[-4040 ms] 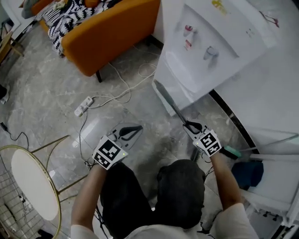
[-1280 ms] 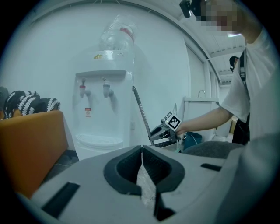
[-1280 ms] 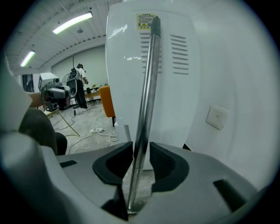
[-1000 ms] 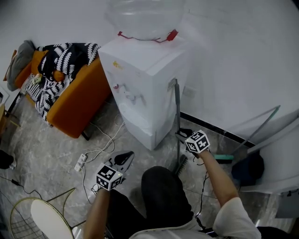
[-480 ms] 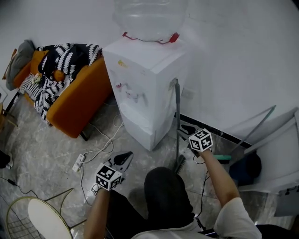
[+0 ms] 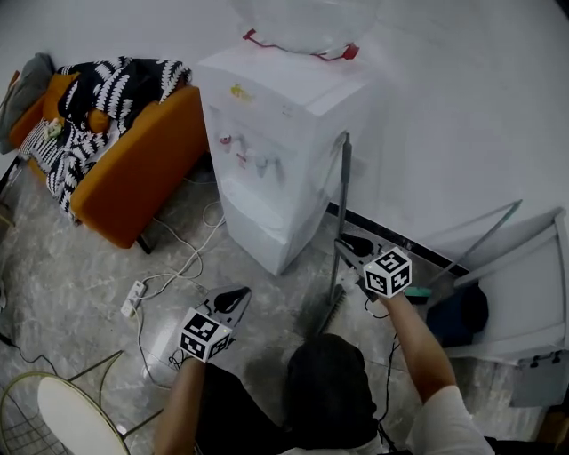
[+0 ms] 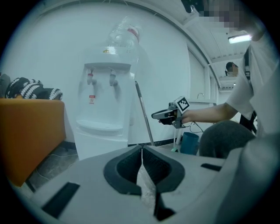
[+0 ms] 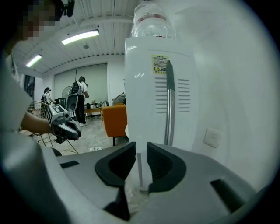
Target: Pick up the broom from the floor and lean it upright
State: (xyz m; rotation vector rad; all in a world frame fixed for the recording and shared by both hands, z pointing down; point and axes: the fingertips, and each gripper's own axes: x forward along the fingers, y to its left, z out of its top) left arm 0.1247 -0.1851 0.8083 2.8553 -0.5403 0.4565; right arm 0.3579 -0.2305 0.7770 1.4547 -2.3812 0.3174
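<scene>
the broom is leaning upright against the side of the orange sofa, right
No. The broom leans upright against the side of the white water dispenser, not the orange sofa, which stands apart on the left. The head view shows this.

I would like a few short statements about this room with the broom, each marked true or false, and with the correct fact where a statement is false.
1. The broom leans upright against the water dispenser. True.
2. The sofa is blue. False: it is orange.
3. A big bottle sits on top of the water dispenser. True.
4. The left hand-held gripper holds the broom. False: its jaws are together, apart from the broom.
5. A power strip lies on the floor. True.
</scene>
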